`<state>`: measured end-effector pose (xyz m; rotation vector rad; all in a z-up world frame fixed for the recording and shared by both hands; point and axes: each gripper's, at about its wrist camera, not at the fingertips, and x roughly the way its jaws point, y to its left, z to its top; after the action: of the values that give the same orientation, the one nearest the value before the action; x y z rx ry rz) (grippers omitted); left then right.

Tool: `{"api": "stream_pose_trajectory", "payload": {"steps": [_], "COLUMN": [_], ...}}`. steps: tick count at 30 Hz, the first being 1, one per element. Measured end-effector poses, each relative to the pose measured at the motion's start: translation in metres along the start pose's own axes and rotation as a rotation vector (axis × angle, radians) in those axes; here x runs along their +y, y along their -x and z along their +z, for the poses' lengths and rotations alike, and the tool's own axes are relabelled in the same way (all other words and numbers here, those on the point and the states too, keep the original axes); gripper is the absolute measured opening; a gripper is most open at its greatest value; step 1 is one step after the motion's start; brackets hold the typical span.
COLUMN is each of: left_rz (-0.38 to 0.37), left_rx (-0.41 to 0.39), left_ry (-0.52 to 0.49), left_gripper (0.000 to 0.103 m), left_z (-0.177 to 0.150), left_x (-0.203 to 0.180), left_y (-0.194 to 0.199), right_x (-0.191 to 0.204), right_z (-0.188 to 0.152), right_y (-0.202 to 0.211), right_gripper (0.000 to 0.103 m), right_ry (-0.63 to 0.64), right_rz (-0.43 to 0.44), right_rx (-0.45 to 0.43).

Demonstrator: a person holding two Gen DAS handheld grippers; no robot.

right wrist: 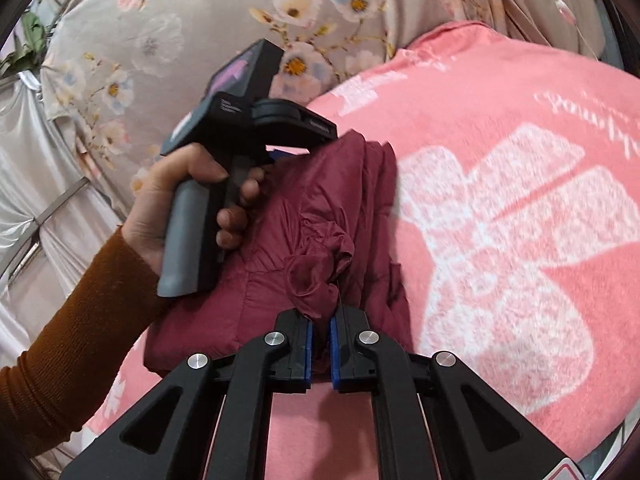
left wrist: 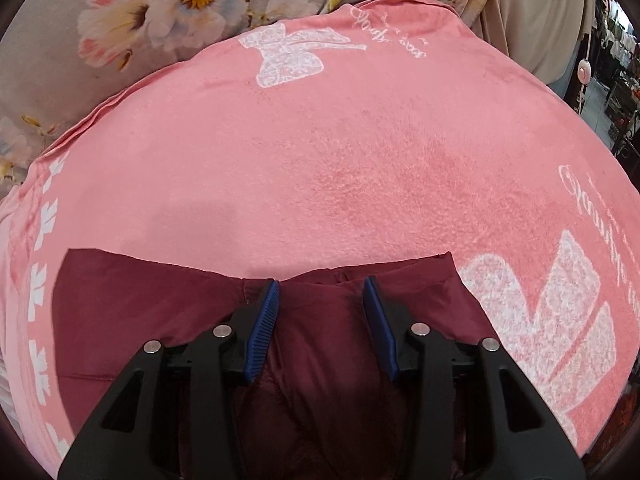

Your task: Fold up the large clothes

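A dark maroon garment (right wrist: 320, 216) lies partly folded on a pink blanket (right wrist: 500, 128) with white bow prints. In the right wrist view my right gripper (right wrist: 320, 344) is shut on a bunched fold of the maroon garment at its near edge. The left gripper's body (right wrist: 248, 120) shows there, held by a hand, resting on the garment's far end. In the left wrist view my left gripper (left wrist: 322, 294) is open, its blue pads (left wrist: 266, 328) pressing down on the maroon garment (left wrist: 160, 312) near its far edge.
The pink blanket (left wrist: 320, 160) lies over a grey floral sheet (left wrist: 120, 20). Grey floral fabric (right wrist: 180, 32) and silvery curtains (right wrist: 40, 168) stand to the left. A room with shelves (left wrist: 616, 80) shows at the far right.
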<state>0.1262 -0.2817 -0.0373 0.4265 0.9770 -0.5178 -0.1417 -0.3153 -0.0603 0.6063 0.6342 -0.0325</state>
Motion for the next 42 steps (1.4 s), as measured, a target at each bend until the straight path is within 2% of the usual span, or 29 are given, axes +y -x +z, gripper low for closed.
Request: {"api": "stream_pose_trajectory", "payload": {"steps": [11,35,38,39,40,41,42], "left_rz": [0.058,0.108,0.083,0.055,0.025,-0.001,-0.048], "left_rx": [-0.028,-0.082,-0.092,-0.101,-0.114,-0.123,-0.135], "left_ry": [-0.009,-0.016,-0.003,0.014,0.04,0.068,0.113], "left_gripper": [0.043,0.043,0.043,0.044,0.044,0.045,0.049], "left_z": [-0.004,-0.009,-0.009,-0.009,-0.01,-0.012,-0.016], "left_x": [-0.01,-0.013,-0.01,-0.005,0.002,0.008,0.018], "left_y": [-0.027,-0.044,-0.039,-0.033,-0.025,-0.017,-0.002], "right_x": [-0.019,-0.018,-0.019,-0.016,-0.013,-0.013,-0.012], "right_z": [-0.011,-0.015,-0.005,-0.001,0.004,0.009,0.014], "right_y": [-0.029,-0.037,-0.031,-0.027,-0.021,-0.017,-0.012], "right_gripper": [0.004,0.004,0.011,0.021,0.026,0.037,0.041], "right_ry": [-0.073,-0.068,-0.1,-0.092,-0.083,-0.079,-0.079], "right_rz": [-0.008,-0.01,-0.002,-0.018,-0.038,-0.053,-0.059], "right_rx": [0.066,0.058,0.089,0.095,0.09,0.082,0.069]}}
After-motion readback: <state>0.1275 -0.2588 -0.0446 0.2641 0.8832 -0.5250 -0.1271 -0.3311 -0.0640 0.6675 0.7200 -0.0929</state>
